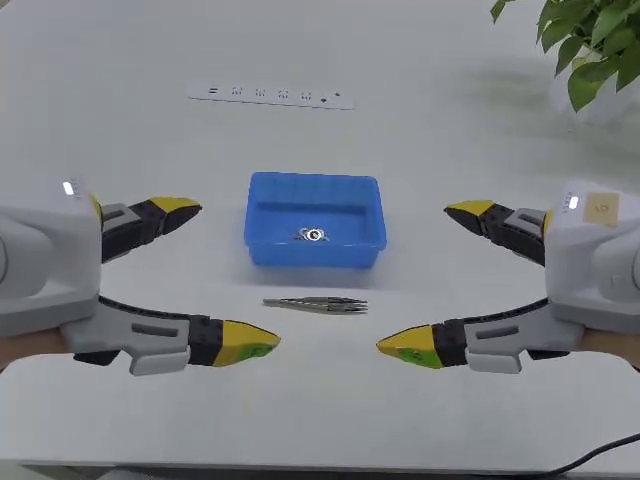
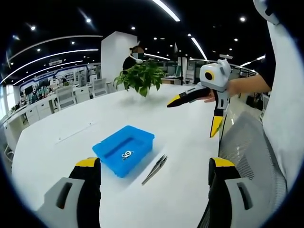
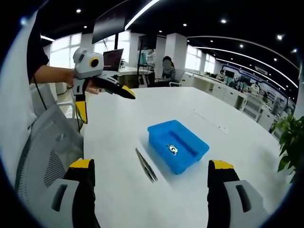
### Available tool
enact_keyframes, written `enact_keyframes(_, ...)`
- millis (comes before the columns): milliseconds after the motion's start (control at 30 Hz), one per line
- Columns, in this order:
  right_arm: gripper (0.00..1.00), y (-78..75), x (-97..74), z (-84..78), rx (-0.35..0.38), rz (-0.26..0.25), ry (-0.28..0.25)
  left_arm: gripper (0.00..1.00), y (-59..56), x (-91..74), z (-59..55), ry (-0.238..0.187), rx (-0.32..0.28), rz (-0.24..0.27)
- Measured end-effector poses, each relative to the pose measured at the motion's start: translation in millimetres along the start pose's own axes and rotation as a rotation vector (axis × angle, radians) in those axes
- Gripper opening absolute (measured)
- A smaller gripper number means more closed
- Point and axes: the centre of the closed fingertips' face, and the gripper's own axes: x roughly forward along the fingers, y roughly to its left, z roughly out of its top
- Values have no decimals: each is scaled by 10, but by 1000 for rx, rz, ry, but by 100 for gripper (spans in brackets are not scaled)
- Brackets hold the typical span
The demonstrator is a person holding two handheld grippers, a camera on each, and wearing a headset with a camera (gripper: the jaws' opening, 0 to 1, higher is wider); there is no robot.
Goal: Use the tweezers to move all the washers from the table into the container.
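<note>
Lying mid-frame, the tweezers [image 1: 316, 304] sit between your left hand-held gripper [image 1: 228, 275] and right hand-held gripper [image 1: 422, 278], both spread wide; washers [image 1: 313, 235] rest inside the container [image 1: 315, 254].

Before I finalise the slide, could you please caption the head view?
The left gripper and right gripper, both open, flank tweezers lying before a blue container holding washers.

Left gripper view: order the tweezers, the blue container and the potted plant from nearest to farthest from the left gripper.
1. tweezers: on the table just ahead, between the open jaws.
2. blue container: next beyond, slightly left, with washers inside.
3. potted plant: farthest, across the table.
</note>
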Motion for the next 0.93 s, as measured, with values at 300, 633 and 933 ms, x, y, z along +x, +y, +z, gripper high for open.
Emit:
enact_keyframes(300,99,19,-2,-37,26,2,-6,100,-70,58,38,-8,-14,-16)
enact_keyframes(633,98,-28,-56,-15,36,-18,-20,100,-69,73,95,-18,0,-19)
enact_keyframes(933,98,-4,-34,-8,35,-8,-17,100,-37,49,78,-22,-10,-11)
